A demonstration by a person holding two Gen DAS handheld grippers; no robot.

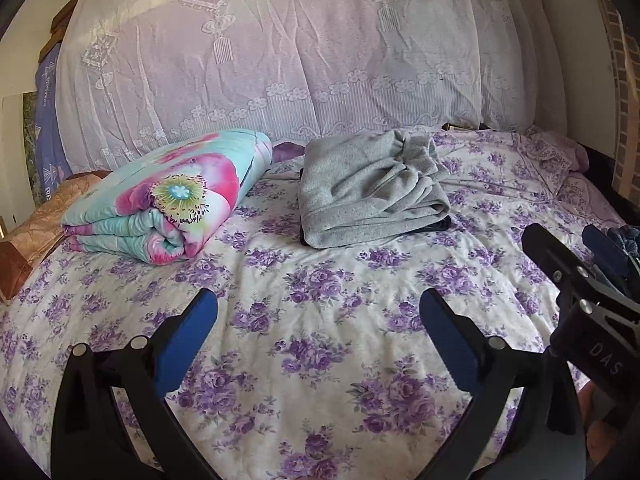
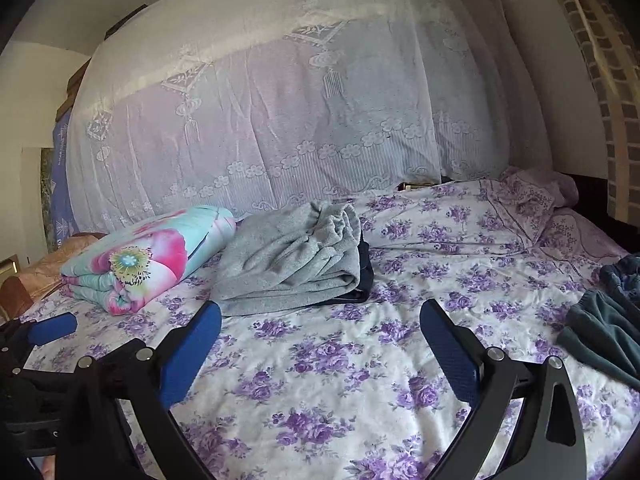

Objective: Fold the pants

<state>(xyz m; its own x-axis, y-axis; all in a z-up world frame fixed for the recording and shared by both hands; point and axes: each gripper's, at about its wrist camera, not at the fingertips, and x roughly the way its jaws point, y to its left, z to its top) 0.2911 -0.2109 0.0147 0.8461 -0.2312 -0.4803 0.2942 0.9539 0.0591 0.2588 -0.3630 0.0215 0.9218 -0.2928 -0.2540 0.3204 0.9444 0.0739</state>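
While both hand-held grippers hang released over the bed (image 1: 320, 360)
Folded grey pants (image 1: 372, 190) lie at twelve o'clock; left hand-held gripper (image 1: 320, 320), right hand-held gripper (image 2: 320, 328).

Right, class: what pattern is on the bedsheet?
Purple flower clusters on white; the bedsheet shows best in the left wrist view.

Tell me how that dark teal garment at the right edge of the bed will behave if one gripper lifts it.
The dark teal garment lies in soft folds, so it will probably hang limp and trail. Its surface looks thick and fleecy, likely gripping the blue pads rather than slipping. One pinch would probably leave most of it dragging on the floral sheet.
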